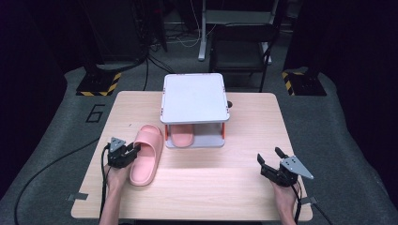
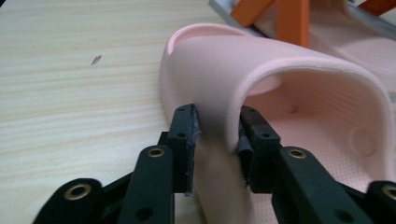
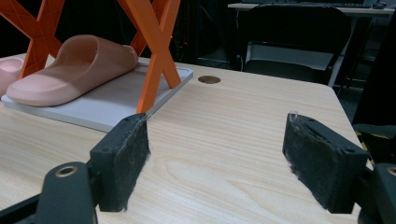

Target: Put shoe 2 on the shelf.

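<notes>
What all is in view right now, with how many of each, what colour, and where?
slipper: one, pink, on the table left of the rack, its strap wall between the left gripper's jaws
second slipper: one, pink, on the rack's bottom shelf
rack: one, grey shelves with orange legs, at the table's far middle
table: one, light wood, under everything
chair: one, black, on the floor behind the table
left gripper: one, black, pads pressed on the slipper's strap wall
right gripper: one, black, jaws open over bare tabletop at the near right
forearms: two, entering from the bottom edge
</notes>
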The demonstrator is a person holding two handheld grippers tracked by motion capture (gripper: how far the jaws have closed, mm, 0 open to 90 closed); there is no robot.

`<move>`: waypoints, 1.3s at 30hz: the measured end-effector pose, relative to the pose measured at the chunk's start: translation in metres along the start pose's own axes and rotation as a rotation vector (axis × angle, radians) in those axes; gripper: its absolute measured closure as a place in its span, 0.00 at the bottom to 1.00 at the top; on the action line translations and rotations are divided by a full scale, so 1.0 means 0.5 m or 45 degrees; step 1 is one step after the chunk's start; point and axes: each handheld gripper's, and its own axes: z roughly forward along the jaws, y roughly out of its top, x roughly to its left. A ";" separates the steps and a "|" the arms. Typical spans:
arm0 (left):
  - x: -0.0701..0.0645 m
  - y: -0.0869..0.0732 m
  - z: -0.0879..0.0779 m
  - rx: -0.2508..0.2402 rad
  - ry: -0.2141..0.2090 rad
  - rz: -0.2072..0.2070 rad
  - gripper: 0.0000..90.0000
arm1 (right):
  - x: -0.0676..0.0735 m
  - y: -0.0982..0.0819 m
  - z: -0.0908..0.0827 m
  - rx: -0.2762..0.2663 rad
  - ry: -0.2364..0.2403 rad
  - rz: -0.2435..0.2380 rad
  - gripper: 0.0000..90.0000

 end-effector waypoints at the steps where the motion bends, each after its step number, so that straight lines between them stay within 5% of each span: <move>1: 0.000 0.000 -0.002 0.000 0.004 -0.004 0.79 | 0.001 0.000 0.001 -0.004 -0.003 0.000 0.25; 8: -0.020 0.006 -0.040 -0.022 0.017 0.079 0.87 | 0.010 0.007 0.001 0.003 0.044 -0.003 0.25; 11: -0.025 0.002 -0.057 -0.060 0.005 0.074 0.88 | 0.019 0.024 0.003 0.001 0.073 -0.004 0.25; 17: -0.050 0.001 -0.108 -0.118 -0.043 0.066 0.89 | 0.046 0.085 0.020 -0.022 0.175 -0.022 0.26; 23: -0.083 0.017 -0.136 -0.174 -0.088 0.062 0.88 | 0.076 0.166 0.075 -0.040 0.287 -0.014 0.28; 30: -0.130 0.007 -0.123 -0.147 -0.154 0.071 0.88 | 0.118 0.248 0.177 -0.009 0.397 -0.049 0.29; 39: -0.216 0.013 -0.071 -0.121 -0.223 0.121 0.88 | 0.140 0.271 0.276 0.077 0.434 -0.033 0.29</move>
